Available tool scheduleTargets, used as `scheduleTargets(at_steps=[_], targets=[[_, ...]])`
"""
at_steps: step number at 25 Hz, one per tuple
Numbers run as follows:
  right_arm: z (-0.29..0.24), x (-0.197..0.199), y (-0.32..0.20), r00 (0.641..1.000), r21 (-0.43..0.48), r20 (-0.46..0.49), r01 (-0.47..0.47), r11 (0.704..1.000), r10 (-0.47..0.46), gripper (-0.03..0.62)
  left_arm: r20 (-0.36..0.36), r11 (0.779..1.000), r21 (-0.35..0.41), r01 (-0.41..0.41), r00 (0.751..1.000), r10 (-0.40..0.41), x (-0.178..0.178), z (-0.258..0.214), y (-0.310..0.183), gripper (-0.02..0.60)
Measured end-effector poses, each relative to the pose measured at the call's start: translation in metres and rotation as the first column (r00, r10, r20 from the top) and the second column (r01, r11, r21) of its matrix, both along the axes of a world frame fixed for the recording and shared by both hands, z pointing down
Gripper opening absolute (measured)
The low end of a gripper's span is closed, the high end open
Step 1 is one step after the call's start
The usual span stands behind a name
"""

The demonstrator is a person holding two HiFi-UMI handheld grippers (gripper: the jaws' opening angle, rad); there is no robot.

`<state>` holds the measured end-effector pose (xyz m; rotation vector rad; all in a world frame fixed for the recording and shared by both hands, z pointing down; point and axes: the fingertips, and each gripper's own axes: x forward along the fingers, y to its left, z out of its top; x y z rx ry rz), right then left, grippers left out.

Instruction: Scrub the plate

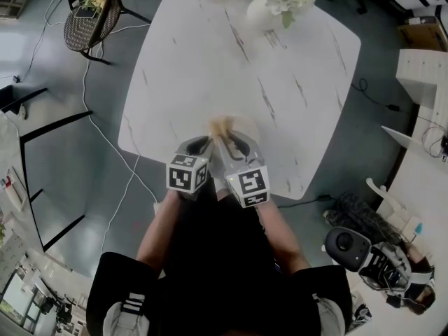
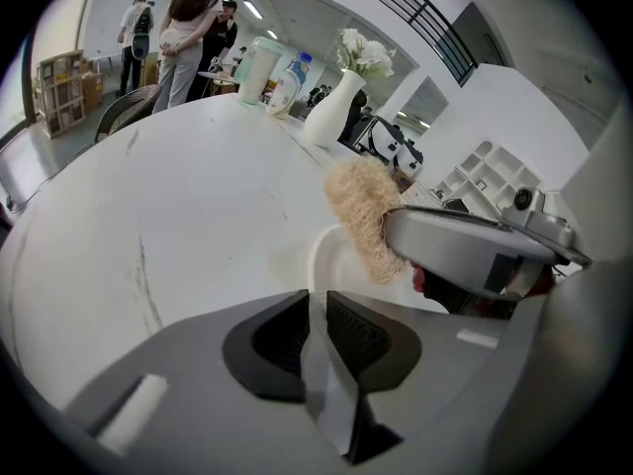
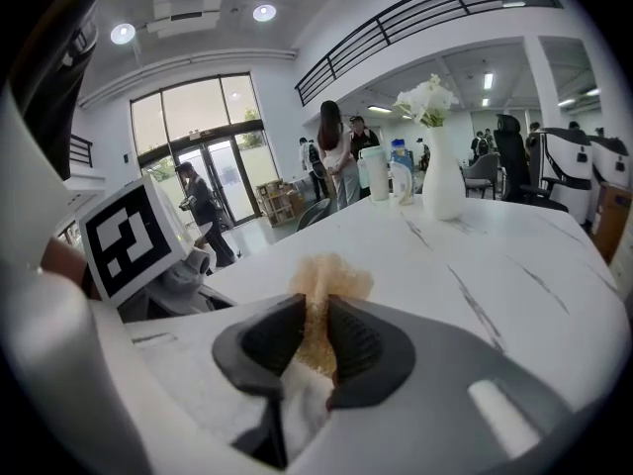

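Observation:
The white plate point(image 2: 329, 257) lies on the white marble table point(image 1: 210, 54) near its front edge. My left gripper point(image 2: 316, 339) is shut on the plate's thin rim, which runs between its dark pads. My right gripper point(image 3: 316, 330) is shut on a tan fibrous scrubber point(image 3: 331, 277), whose tuft sticks out past the fingertips. In the left gripper view the scrubber point(image 2: 361, 216) rests over the plate's far side, with the right gripper's grey body just right of it. In the head view both grippers sit side by side, left gripper point(image 1: 198, 145) and right gripper point(image 1: 234, 142), with the scrubber point(image 1: 221, 125) between their tips.
A white vase of flowers point(image 1: 269, 5) stands at the table's far side, with bottles and a cup point(image 2: 272, 72) beyond it. A wicker chair point(image 1: 87, 19) and cables are on the floor to the left. People point(image 2: 188, 38) stand in the background. Shelving and gear lie to the right.

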<state>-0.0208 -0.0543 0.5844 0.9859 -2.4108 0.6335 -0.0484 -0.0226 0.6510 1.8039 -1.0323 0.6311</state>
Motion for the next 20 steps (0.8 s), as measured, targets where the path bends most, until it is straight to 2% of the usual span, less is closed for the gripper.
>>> scheduleTargets(at_steps=[6, 20], targets=[[0.018, -0.009, 0.003, 1.0, -0.041, -0.027, 0.01, 0.999, -0.011, 0.077, -0.024, 1.0, 0.013, 0.021, 1.0, -0.021, -0.001, 0.001, 0.0, 0.055], [0.038, 0.008, 0.0, 0.996, -0.085, -0.081, -0.037, 0.996, 0.03, 0.077, -0.055, 0.998, 0.019, 0.066, 0.996, -0.065, -0.002, 0.001, -0.003, 0.046]])
